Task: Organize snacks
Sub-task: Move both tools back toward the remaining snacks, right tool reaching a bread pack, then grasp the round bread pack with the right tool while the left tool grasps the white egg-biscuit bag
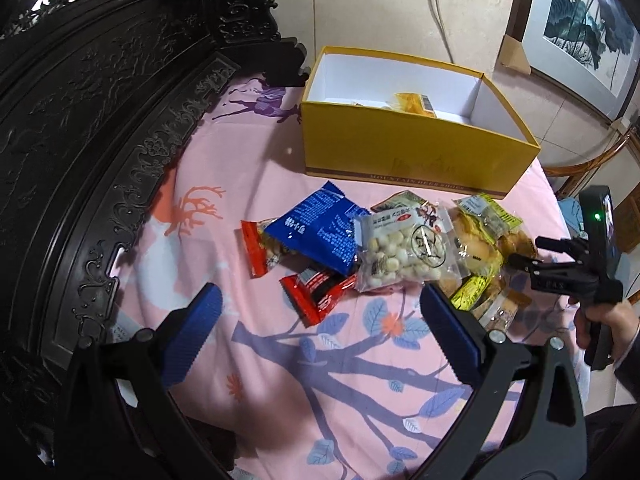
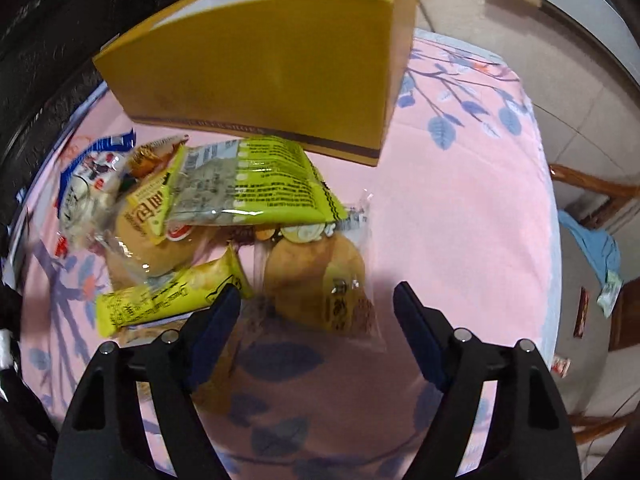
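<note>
Nearest to me, my right gripper (image 2: 316, 300) hangs low over the pink cloth (image 2: 460, 208) with its jaws spread wide and nothing in them, lined up on a clear-wrapped bun (image 2: 316, 276) at the near edge of the pile. My left gripper (image 1: 320, 312) is just as wide and just as empty, hovering short of a red packet (image 1: 316, 296).

Behind those, the snacks overlap: a green bag (image 2: 260, 176) lies across the bun's far end, a yellow bar (image 2: 168, 300) touches my left finger (image 2: 216, 312), and a blue bag (image 1: 320, 232) rests on other packets beside a sack of white balls (image 1: 400, 248).

Farthest is the yellow box (image 1: 416, 152), open, with at least one packet inside (I can't count more).

My worry: closing on the bun could pinch the bar too, or drag the green bag along. The slick film may slip, and a hard squeeze would likely crush the bun.
</note>
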